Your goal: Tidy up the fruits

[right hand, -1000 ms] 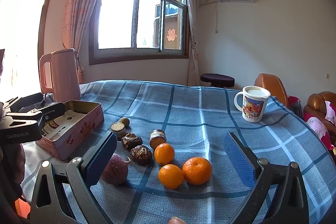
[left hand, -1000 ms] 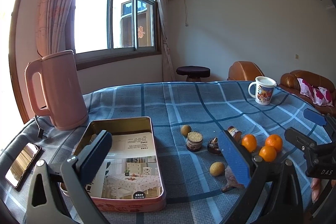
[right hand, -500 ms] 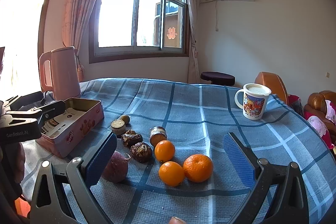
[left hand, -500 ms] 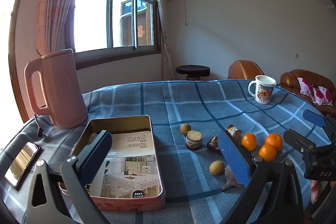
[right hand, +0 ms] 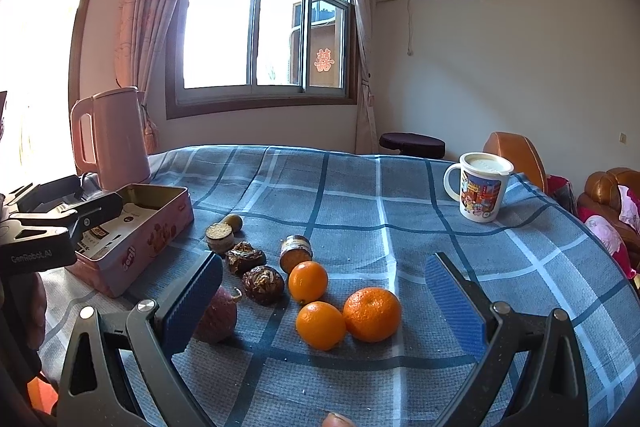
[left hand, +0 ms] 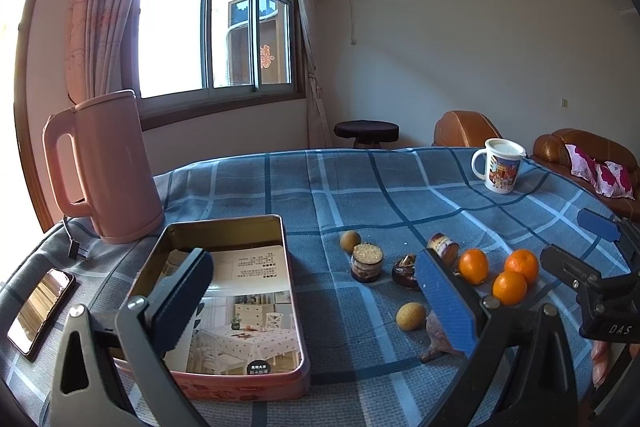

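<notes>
Three oranges (right hand: 372, 314) lie together on the blue checked cloth, also visible as oranges (left hand: 509, 287) at the right of the left wrist view. A purple-pink stemmed fruit (right hand: 218, 315) sits partly behind one finger. Nearby are two dark brown wrinkled fruits (right hand: 263, 279), two small jars (right hand: 295, 251) and two small yellow-brown fruits (left hand: 410, 315). An open pink tin box (left hand: 224, 223) with a printed sheet inside lies at the left. My left gripper (left hand: 316, 291) is open above the box's right side. My right gripper (right hand: 324, 291) is open just short of the oranges, holding nothing.
A pink kettle (left hand: 108, 167) stands behind the box, its plug (left hand: 78, 251) on the cloth. A phone (left hand: 40, 307) lies at the left table edge. A lidded cartoon mug (right hand: 480, 187) stands far right. A stool and brown sofas sit beyond the table.
Both views have shifted only slightly, with the table items a little higher in the frames. Nothing on the table has moved and both grippers stay open.
</notes>
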Demonstrator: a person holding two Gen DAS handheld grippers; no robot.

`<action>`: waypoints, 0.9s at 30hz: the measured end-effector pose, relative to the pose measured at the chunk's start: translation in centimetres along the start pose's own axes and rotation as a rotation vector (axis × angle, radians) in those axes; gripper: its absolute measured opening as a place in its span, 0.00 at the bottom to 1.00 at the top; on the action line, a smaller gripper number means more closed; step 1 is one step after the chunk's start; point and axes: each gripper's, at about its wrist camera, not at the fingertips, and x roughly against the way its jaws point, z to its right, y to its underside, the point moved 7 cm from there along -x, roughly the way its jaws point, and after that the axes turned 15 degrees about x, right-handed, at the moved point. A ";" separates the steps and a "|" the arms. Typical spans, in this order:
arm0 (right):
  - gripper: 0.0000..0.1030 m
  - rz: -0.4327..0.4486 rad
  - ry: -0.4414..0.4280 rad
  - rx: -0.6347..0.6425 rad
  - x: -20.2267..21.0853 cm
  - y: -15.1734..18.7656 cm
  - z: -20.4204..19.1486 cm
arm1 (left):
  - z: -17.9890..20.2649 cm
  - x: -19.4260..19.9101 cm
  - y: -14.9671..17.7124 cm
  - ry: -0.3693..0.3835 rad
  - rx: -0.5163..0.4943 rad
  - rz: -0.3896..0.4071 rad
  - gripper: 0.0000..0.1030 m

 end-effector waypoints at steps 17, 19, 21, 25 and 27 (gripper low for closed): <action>0.99 -0.112 0.044 -0.047 -1.3 3.3 2.5 | 6.7 -3.0 4.7 0.181 -0.077 -0.239 0.87; 0.99 -0.119 0.038 -0.043 -1.5 3.3 2.5 | 7.6 -3.6 5.7 0.207 -0.092 -0.297 0.81; 0.98 -0.133 0.036 -0.026 -1.7 3.4 2.3 | 8.2 -4.0 6.5 0.222 -0.108 -0.342 0.79; 0.94 -0.173 0.011 -0.041 -2.4 3.7 2.5 | 9.0 -4.5 7.5 0.244 -0.123 -0.400 0.70; 0.91 -0.177 -0.008 -0.070 -2.6 3.9 2.8 | 9.5 -4.5 8.0 0.246 -0.151 -0.421 0.68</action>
